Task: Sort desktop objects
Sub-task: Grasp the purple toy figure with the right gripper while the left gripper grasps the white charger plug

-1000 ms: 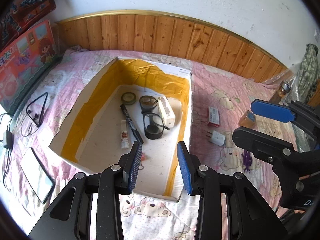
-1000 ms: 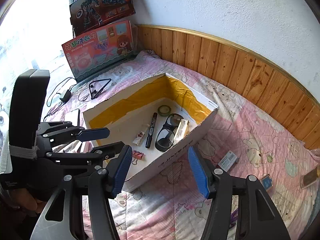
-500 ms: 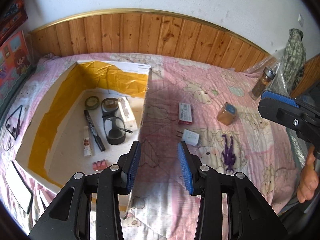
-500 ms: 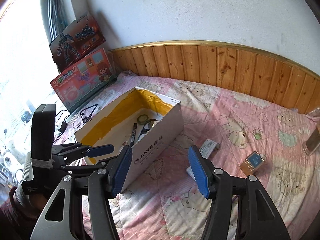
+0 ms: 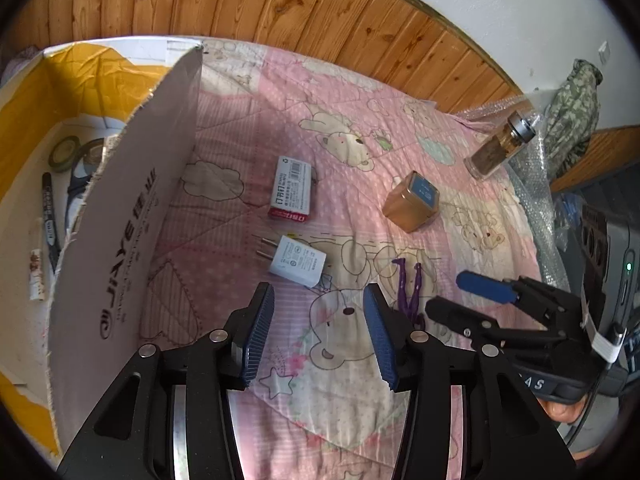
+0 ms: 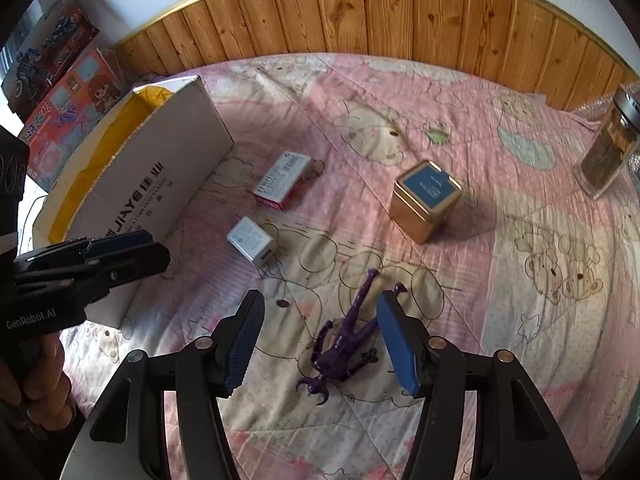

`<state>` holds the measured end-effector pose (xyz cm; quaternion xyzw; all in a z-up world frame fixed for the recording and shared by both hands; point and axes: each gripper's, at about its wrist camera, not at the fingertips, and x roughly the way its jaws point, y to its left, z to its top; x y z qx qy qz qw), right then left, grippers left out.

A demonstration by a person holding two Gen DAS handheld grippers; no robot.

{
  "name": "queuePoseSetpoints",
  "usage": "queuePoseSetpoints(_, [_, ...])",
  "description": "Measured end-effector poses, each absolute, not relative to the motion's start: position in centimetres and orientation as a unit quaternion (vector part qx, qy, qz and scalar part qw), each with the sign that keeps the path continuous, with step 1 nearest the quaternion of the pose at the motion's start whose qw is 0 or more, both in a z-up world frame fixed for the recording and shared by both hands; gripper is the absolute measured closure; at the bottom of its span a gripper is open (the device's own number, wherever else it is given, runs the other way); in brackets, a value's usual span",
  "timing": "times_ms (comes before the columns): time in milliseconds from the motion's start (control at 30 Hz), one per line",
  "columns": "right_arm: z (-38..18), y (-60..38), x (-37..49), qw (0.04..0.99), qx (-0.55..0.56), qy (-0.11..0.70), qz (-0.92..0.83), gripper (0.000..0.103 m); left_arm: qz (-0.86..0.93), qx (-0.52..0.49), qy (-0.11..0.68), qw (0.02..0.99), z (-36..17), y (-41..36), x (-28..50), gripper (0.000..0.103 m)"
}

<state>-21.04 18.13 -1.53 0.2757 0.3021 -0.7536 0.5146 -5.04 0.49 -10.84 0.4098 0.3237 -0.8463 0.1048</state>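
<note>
**While both claws hang over the bed, the small things lie loose on the quilt**

Spread under everything, the pink bear-print quilt (image 6: 500, 240) covers the bed, backed by a wooden headboard (image 6: 400, 12). Far left of the left claw (image 5: 318, 328) stands the big cardboard box (image 5: 132, 216), its inner walls lined with yellow tape; a black marker (image 5: 50, 216) and a tape roll (image 5: 64, 154) lie on its floor. Two toy boxes (image 6: 68, 92) lean against the wall beyond it, seen from the right wrist.

Ahead and far right of the right claw (image 6: 320, 340) stands a glass jar (image 6: 610, 148) with a metal lid. A gold tin with a blue lid (image 6: 426, 200) sits ahead of that claw and a little to its right. Ahead of the left claw lies a red-and-white staple box (image 5: 291, 189), flat on the quilt. Nearer, just beyond that claw's tips, lies a white plug charger (image 5: 298, 261), prongs pointing towards the cardboard box.

Between the right claw's fingers lies a purple toy figure (image 6: 346, 340), flat on the quilt; the pads stand clear of it on both sides.

The left claw's jaws are opening, with only quilt between them. The right claw's jaws are spread wide, gripping nothing. A person's hand (image 6: 36, 380) holds the left claw's handle at the left edge of the right wrist view.
</note>
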Motion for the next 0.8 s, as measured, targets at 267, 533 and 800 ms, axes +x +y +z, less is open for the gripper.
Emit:
queuePoseSetpoints(267, [-5.4,18.3,-23.6,0.527,0.301,0.356,-0.710,0.043,-0.842,0.425,0.306,0.129,-14.0,1.2,-9.1,0.051])
queuePoseSetpoints(533, [-7.5,17.5,-24.4,0.534,0.305,0.383,-0.689,0.041,-0.835,0.435,0.298,0.158,-16.8,1.5,-10.9,0.045])
queuePoseSetpoints(800, [-7.8,17.5,-23.1,0.547,0.254,0.439,-0.667,0.052,-0.843,0.419,0.295,0.162,-17.1,0.7,-10.8,0.066])
